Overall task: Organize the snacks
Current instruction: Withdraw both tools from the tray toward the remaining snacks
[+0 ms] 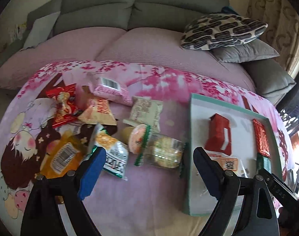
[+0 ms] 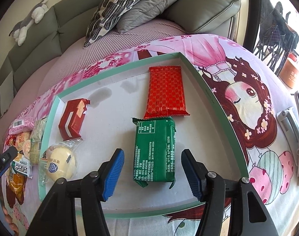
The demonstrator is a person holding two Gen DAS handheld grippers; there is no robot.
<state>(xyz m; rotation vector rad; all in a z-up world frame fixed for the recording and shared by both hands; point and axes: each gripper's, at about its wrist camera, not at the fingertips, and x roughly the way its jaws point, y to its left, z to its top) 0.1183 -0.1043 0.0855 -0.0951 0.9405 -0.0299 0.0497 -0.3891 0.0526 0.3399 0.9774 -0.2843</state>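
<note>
While both grippers hang empty, right gripper (image 2: 152, 172) spread wide just above green packet (image 2: 155, 149) in shallow box (image 2: 118, 66). Left gripper (image 1: 149, 169) equally wide, over loose snack pile (image 1: 102, 127) on pink cartoon cloth (image 1: 149, 192), left of box. Round bun (image 2: 60, 166) at box's near-left corner, red boxy pack (image 2: 72, 121) behind it. Red patterned packet (image 2: 166, 92) farther back, almost touching green one. Sofa (image 2: 37, 45) and patterned pillow (image 2: 118, 4) beyond.

The left wrist view looks down from close above the loose snack pile (image 1: 114, 129), toward the sofa (image 1: 141, 5). The right wrist view hangs nearer, over the teal-rimmed tray (image 2: 118, 66), facing the same way. Both share the tray (image 1: 190, 137) and the patterned cushion (image 1: 222, 31).
</note>
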